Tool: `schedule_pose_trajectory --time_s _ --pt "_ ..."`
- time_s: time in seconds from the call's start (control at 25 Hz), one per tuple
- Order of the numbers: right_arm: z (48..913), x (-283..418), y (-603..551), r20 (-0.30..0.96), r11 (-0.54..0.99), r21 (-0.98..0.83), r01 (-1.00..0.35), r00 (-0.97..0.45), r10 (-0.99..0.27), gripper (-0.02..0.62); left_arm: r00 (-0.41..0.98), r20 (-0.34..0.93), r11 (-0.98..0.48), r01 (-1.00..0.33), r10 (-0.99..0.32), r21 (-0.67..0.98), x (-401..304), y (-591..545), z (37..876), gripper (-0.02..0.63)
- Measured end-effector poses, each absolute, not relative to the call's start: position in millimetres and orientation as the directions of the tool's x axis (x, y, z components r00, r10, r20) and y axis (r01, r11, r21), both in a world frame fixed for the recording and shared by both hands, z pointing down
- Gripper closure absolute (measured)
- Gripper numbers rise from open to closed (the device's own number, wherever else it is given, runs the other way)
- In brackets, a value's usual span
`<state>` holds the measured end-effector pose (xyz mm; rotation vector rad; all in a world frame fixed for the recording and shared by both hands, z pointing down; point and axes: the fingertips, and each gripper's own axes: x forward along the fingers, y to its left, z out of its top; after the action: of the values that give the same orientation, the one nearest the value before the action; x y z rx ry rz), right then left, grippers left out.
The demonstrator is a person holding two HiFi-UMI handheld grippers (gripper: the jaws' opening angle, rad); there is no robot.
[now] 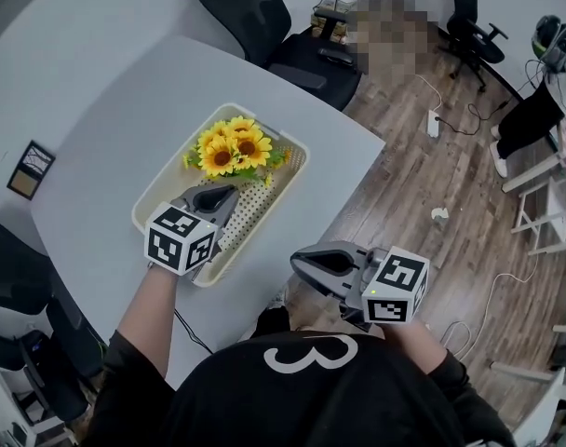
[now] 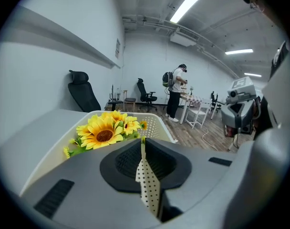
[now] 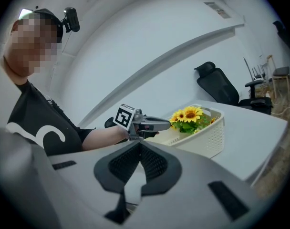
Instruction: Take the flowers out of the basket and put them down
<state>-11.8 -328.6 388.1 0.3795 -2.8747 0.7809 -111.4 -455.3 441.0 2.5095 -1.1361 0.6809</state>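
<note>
Left claw [image 2: 143,144] pinching cream black-dotted paper wrap [image 2: 148,187] of yellow sunflower bouquet [image 1: 232,147] in cream perforated plastic basket [image 1: 300,153], blooms at 12 o'clock; lift straight up, slowly, thin wrap may slip; right claw [image 3: 139,144] pressed together, empty

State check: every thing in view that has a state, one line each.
left gripper: shut on the dotted wrapper of the flowers
right gripper: shut, empty, away from the basket
flowers: lying in the basket, not yet out
basket: upright on the table, open top
</note>
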Motion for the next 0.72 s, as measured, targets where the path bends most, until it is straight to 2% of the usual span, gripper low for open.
schedule_pose_trajectory --time_s 0.4,0.72 --pt "404 6 -331 0.237 0.801 -0.505 -0.321 -0.944 -0.229 0.586 0.461 0.664 -0.704 -0.697 -0.589 -0.140 -111 -483 494 0.442" --pt "409 23 -332 0.252 0.782 -0.512 -0.355 -0.933 -0.258 0.587 0.324 0.725 -0.717 -0.617 -0.608 -0.325 -117 -501 522 0.426"
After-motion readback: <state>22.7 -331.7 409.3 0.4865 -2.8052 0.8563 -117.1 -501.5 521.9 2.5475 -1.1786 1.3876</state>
